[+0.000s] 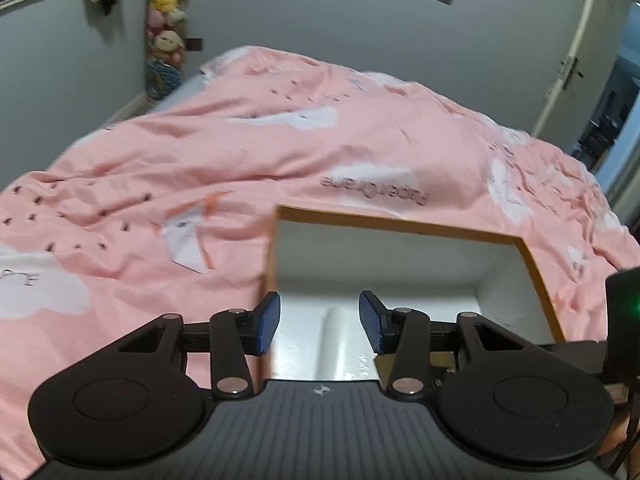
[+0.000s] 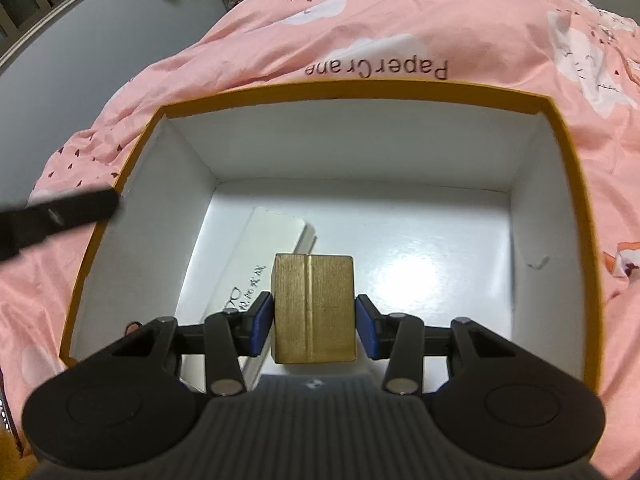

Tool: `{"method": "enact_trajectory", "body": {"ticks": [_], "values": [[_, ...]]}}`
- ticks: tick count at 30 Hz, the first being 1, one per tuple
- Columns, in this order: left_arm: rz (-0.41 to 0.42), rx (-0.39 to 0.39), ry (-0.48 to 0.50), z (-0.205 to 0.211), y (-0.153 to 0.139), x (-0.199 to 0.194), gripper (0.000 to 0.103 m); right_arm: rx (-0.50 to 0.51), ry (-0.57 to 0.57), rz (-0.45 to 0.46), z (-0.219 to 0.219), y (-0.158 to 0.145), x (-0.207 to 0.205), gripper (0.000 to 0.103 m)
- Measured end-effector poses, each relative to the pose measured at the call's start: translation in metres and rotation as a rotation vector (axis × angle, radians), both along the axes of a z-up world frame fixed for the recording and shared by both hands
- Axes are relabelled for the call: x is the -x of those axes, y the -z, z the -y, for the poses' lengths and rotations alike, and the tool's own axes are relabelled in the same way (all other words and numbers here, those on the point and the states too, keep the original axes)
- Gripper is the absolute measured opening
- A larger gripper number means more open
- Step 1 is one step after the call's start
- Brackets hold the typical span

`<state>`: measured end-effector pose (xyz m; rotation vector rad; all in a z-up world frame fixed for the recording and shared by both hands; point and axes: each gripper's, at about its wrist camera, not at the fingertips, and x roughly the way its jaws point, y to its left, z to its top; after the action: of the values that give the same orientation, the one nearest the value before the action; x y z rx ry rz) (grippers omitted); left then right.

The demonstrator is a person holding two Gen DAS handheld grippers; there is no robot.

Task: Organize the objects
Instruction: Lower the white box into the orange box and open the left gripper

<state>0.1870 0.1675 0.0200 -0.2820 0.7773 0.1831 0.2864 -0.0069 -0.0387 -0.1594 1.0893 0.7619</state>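
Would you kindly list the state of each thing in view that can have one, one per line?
Left gripper: open, nothing between its pads.
Right gripper: shut on the gold box.
Gold box: held over the inside of the orange box.
Orange box: open, no lid on it, sitting on the duvet.
White packet: lying flat on the orange box's floor.
Pink duvet: spread out, rumpled.

pink bed cover: the words "Paper Crane" in dark letters, upside down, just past the far wall of the box | flat white pack in the box: small dark print, too small to read | no other words or numbers to read
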Motion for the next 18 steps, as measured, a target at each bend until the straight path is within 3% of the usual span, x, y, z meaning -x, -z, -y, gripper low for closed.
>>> {"method": "enact_trajectory", "body": {"ticks": [8, 13, 18], "values": [[-0.012, 0.044, -0.078, -0.022, 0.015, 0.008, 0.050, -0.022, -0.016, -0.020, -0.015, -0.005, 0.006, 0.046], [-0.017, 0.057, -0.089, -0.017, 0.027, 0.011, 0.048, 0.056, 0.013, 0.106, -0.014, -0.008, 0.012, 0.046], [-0.019, 0.066, -0.088, -0.013, 0.035, 0.011, 0.037, 0.040, 0.005, 0.037, -0.017, -0.001, 0.011, 0.046]]}}
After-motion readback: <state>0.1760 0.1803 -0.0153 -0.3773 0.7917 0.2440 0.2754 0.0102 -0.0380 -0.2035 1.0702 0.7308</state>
